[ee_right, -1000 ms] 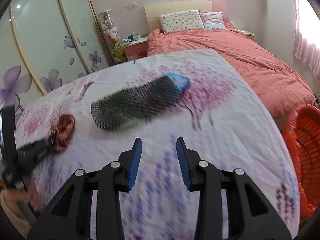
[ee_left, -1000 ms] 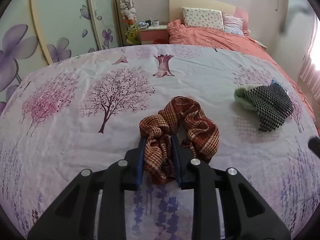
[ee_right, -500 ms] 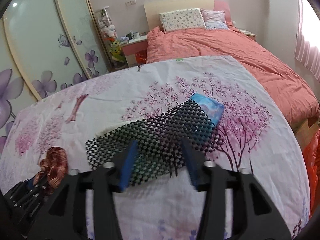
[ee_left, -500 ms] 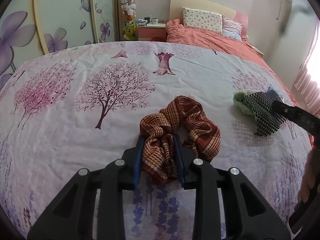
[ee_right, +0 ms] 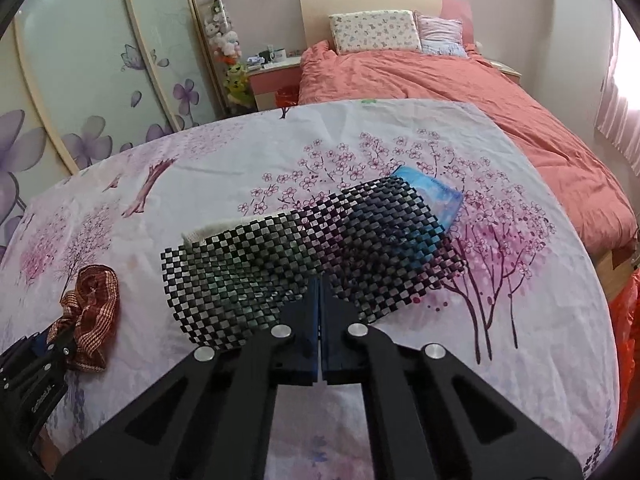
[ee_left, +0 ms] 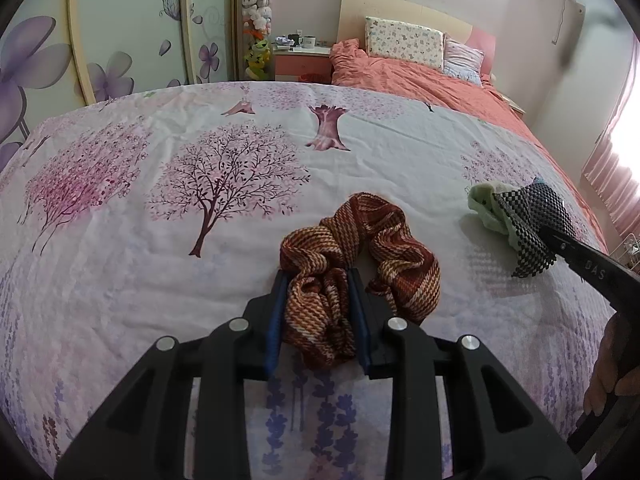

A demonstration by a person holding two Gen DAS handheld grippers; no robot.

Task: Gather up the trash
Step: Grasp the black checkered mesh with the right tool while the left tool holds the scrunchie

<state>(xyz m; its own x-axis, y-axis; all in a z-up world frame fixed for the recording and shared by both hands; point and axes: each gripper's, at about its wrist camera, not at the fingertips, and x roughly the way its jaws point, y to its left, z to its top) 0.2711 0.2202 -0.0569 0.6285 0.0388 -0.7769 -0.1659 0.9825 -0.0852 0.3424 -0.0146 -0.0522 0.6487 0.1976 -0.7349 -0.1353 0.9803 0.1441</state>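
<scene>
A brown and orange striped cloth (ee_left: 352, 248) lies crumpled on the flowered sheet (ee_left: 160, 240). My left gripper (ee_left: 318, 284) is shut on its near fold, blue pads pressing both sides. From the right wrist view the same cloth (ee_right: 94, 304) lies at the left beside the left gripper (ee_right: 48, 344). A black mesh mat (ee_right: 304, 248) lies over a pale green cloth (ee_left: 486, 208) and a blue packet (ee_right: 436, 196). My right gripper (ee_right: 319, 292) is shut on the mat's near edge. In the left wrist view the mat (ee_left: 532, 220) sits at the right with the right gripper (ee_left: 550, 236) on it.
A bed with a coral quilt (ee_right: 480, 92) and pillows (ee_right: 374, 32) stands behind. An orange basket (ee_right: 630, 320) shows at the right edge. A nightstand (ee_left: 304, 58) and a tube of plush toys (ee_left: 258, 20) stand by flowered wardrobe doors (ee_left: 120, 32). A hand (ee_left: 608, 372) holds the right gripper.
My right gripper moved forward onto the black mesh mat, and its jaws went from open to shut on the mat's edge. The left gripper kept its hold on the striped cloth.
</scene>
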